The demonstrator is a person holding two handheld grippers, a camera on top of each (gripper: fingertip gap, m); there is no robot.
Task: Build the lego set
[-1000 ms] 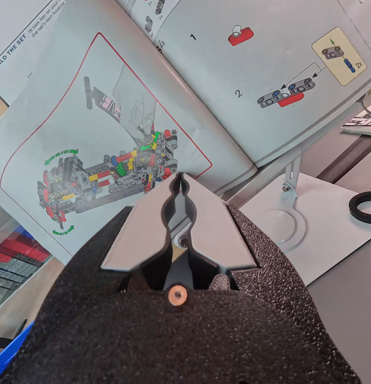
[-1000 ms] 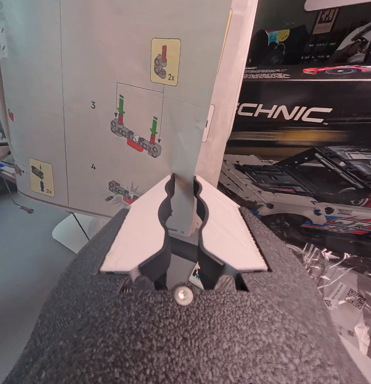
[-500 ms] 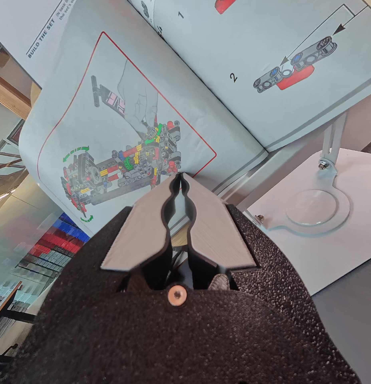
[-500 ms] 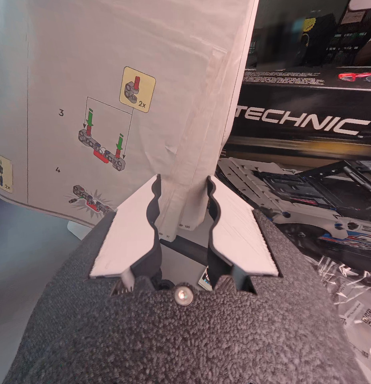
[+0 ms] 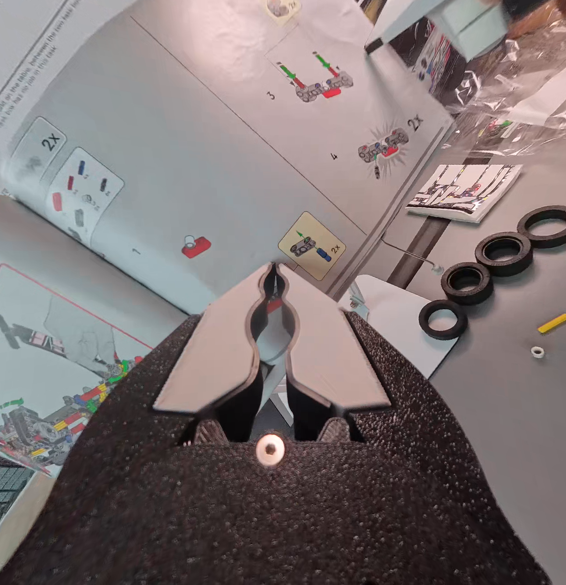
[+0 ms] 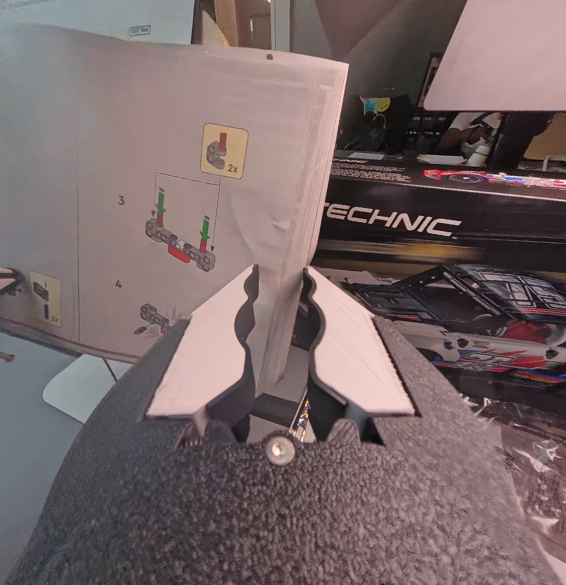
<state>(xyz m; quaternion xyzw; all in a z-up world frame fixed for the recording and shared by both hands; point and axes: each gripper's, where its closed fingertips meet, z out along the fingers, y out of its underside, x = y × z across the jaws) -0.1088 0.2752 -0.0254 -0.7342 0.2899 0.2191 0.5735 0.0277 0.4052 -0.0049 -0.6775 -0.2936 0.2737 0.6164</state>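
The instruction booklet stands open on a white stand, leaning back, with its right-hand stack of pages edge-on in the right wrist view. The right gripper is parted, jaws straddling that page stack near its lower outer corner with clear gaps on both sides, so nothing is pinched. The left gripper is closed, tips together and empty, pointing at the lower part of the open page without clearly touching it. Judgement: the pages are thin, light and floppy, easy to crease or tear, and slick against each other, so a pinch likely grabs several sheets at once; the best hold is the free outer edge near the bottom corner, with light pressure, away from the spine. Loose parts wait on the grey table: four black tyres in a row, a yellow bar and a small white ring, all rigid, the small ones likely to skid. A sticker sheet lies near the tyres; the set box stands behind the booklet, with plastic bags in front of it.
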